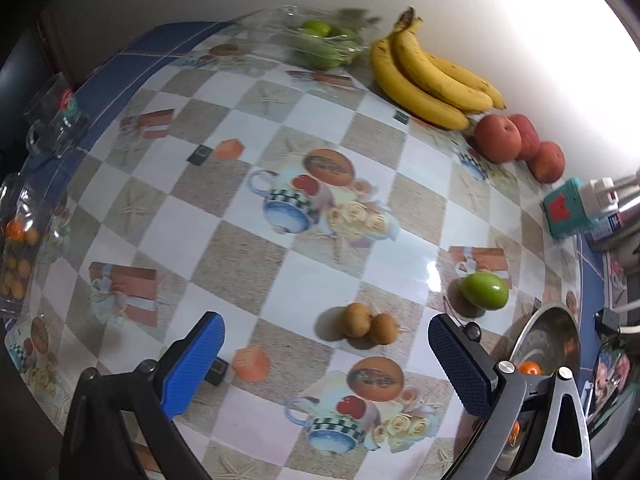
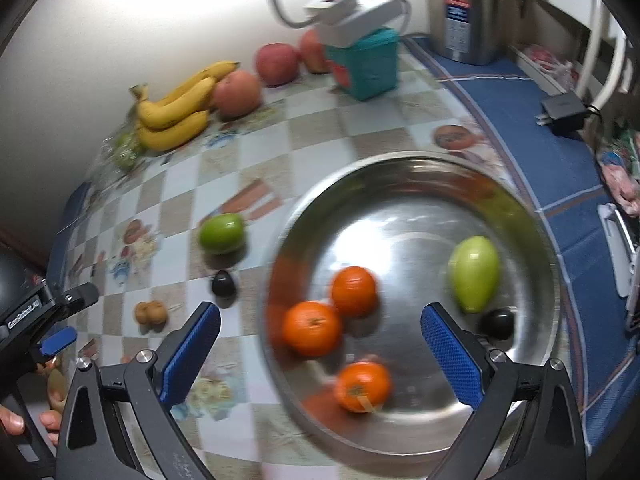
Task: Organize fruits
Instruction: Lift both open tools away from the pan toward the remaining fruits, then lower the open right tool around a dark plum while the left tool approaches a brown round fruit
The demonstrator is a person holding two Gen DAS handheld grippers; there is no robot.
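My left gripper point(image 1: 326, 354) is open and empty above the patterned tablecloth, just short of two small brown fruits point(image 1: 370, 325) that lie together. A green fruit point(image 1: 484, 291) lies to their right, beside the steel bowl point(image 1: 532, 332). My right gripper point(image 2: 320, 334) is open and empty over the steel bowl point(image 2: 400, 176), which holds three oranges point(image 2: 312, 328) and a pale green fruit point(image 2: 474, 272). The green fruit point(image 2: 222, 233) and brown fruits point(image 2: 150, 312) lie left of the bowl. The left gripper's body point(image 2: 36, 320) shows at the lower left.
Bananas point(image 1: 428, 76) and red apples point(image 1: 516, 142) lie along the back wall, with a clear box of green fruits point(image 1: 324, 40) beside them. A teal box point(image 2: 366, 64), a white power strip point(image 2: 352, 8), a steel kettle point(image 2: 476, 8), and a charger point(image 2: 564, 110) stand near the right side. A clear container of small oranges point(image 1: 16, 248) sits at the far left.
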